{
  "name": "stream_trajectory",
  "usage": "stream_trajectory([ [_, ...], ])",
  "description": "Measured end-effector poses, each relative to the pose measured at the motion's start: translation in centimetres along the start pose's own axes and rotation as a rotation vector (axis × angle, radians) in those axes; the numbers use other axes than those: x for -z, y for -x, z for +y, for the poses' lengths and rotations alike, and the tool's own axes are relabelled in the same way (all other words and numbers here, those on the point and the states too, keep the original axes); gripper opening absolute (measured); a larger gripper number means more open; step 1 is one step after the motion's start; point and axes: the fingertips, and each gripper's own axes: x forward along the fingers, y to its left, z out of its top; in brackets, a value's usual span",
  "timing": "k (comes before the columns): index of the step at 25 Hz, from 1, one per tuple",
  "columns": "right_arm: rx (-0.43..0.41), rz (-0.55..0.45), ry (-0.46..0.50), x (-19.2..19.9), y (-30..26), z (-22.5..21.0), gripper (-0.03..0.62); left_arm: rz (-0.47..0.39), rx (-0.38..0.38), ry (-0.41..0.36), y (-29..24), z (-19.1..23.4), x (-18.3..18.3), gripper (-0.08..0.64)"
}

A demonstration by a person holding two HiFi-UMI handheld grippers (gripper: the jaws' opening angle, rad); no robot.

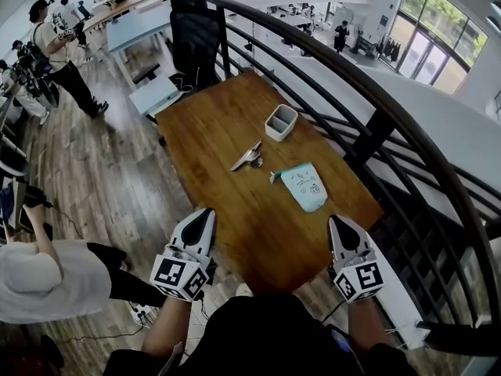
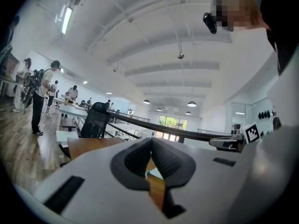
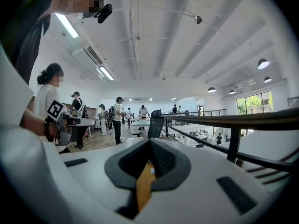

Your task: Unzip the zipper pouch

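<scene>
The limp, light zipper pouch [image 1: 305, 186] probably needs one end pinned while its zipper is pulled. The fingers of the left gripper [image 1: 205, 212] and right gripper [image 1: 336, 220] are closed and empty.

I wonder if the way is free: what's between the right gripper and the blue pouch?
Only bare wooden table lies between the right gripper and the pouch, as the head view shows.

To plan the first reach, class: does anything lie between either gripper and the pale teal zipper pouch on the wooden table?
Nothing visible does. Only bare wooden table separates the left gripper and right gripper from the pale teal zipper pouch. The grey divided box and silvery tool lie farther off, outside both paths.
</scene>
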Motion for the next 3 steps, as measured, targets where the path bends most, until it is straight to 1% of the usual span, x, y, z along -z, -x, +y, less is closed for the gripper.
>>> stream_trajectory([
  [3,0.000,0.004,-0.001,0.18,0.20,-0.02,-0.008,0.004,0.000,0.003,0.07,-0.17,0.14,0.015],
])
